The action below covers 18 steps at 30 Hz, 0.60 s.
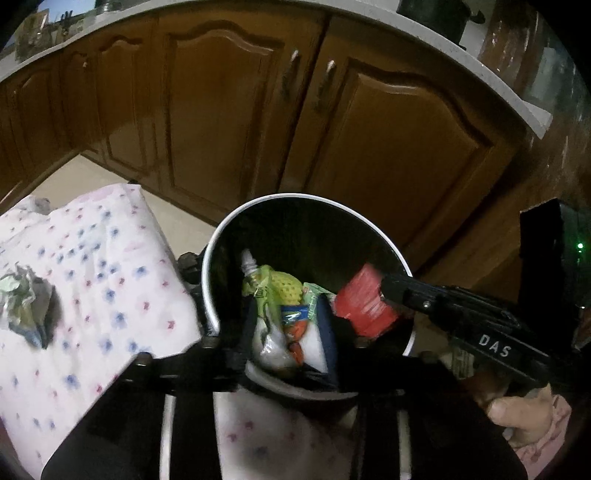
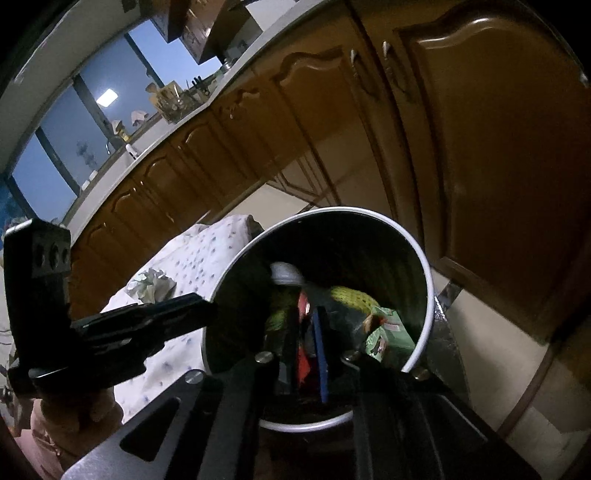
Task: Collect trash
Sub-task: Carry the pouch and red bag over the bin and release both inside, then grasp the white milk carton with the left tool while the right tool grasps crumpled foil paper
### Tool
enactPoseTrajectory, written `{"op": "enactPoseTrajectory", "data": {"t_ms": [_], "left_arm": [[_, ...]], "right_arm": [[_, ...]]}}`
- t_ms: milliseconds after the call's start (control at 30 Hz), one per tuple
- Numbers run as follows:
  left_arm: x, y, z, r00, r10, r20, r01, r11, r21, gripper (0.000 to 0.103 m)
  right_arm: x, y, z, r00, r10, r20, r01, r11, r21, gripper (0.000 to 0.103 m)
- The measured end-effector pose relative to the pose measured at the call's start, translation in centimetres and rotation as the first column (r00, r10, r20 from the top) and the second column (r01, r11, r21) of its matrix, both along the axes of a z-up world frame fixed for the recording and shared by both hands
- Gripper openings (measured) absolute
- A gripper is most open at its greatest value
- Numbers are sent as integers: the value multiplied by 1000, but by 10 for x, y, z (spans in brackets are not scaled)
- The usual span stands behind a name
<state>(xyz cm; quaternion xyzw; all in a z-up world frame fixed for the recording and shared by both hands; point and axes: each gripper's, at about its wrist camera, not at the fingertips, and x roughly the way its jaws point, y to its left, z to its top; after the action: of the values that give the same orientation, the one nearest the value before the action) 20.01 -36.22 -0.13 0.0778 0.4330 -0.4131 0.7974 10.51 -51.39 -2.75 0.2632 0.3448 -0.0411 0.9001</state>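
Observation:
A round bin with a white rim (image 1: 221,236) stands beside the table; it also shows in the right wrist view (image 2: 424,258). My left gripper (image 1: 291,332) is over the bin mouth, shut on a white, blue and orange snack wrapper (image 1: 291,328). My right gripper (image 2: 308,343) is also over the bin, shut on a red wrapper (image 2: 303,354); the left wrist view shows that wrapper (image 1: 364,304) at its tip. Inside the bin lie a yellow-green pouch (image 1: 273,284) and a green packet (image 2: 388,332). A crumpled paper wad (image 1: 26,302) lies on the table.
The table carries a white cloth with small blue and red flowers (image 1: 103,266). Brown wooden cabinet doors (image 1: 399,140) stand close behind the bin under a white counter edge (image 1: 424,33). Pale floor tiles (image 1: 92,173) show between table and cabinets.

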Motion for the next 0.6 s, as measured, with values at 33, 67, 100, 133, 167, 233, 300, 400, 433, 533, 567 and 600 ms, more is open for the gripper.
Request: {"op": "enactPoseTrajectory", "data": {"t_ms": [33, 67, 100, 133, 167, 233, 300, 400, 433, 533, 567, 600], "left_arm": [[-1, 3, 0, 1000, 4, -2, -4, 1000, -3, 35], [-2, 7, 0, 1000, 8, -7, -8, 1000, -7, 35], [-3, 11, 0, 1000, 14, -14, -15, 1000, -15, 35], [-3, 17, -1, 999, 23, -22, -24, 1000, -21, 35], [-4, 21, -1, 999, 31, -28, -31, 999, -27, 35], [-8, 36, 0, 998, 48, -41, -50, 998, -46, 35], [-12, 50, 0, 997, 69, -46, -71, 995, -63, 40], [-19, 79, 2, 993, 117, -33, -119, 989, -83, 48], [-21, 90, 2, 990, 138, -31, -141, 986, -85, 51], [-25, 126, -2, 977, 207, -56, -212, 972, -98, 61], [-25, 136, -4, 971, 231, -67, -237, 966, -100, 67], [-25, 149, -6, 962, 260, -81, -268, 958, -99, 70]], "right_arm": [[-1, -1, 0, 1000, -3, 6, 3, 1000, 5, 30], [-3, -1, 1, 1000, -8, 13, 8, 1000, 5, 40], [-2, 0, 2, 1000, -11, 17, 11, 1000, 4, 42], [-4, 0, 3, 1000, -14, 21, 14, 1000, 5, 42], [-5, -1, 4, 1000, -17, 24, 17, 1000, 8, 42], [-8, 1, 6, 999, -23, 35, 23, 1000, 10, 42], [-10, 4, 9, 999, -23, 46, 23, 1000, 12, 42], [-17, 16, 13, 998, -17, 64, 16, 1000, 8, 46], [-19, 19, 13, 997, -12, 70, 12, 1000, 7, 48], [-24, 36, 19, 995, -3, 102, 3, 1000, -2, 55], [-25, 42, 21, 993, 4, 114, -4, 1000, -3, 58], [-25, 48, 23, 992, 12, 124, -12, 1000, -2, 65]]}}
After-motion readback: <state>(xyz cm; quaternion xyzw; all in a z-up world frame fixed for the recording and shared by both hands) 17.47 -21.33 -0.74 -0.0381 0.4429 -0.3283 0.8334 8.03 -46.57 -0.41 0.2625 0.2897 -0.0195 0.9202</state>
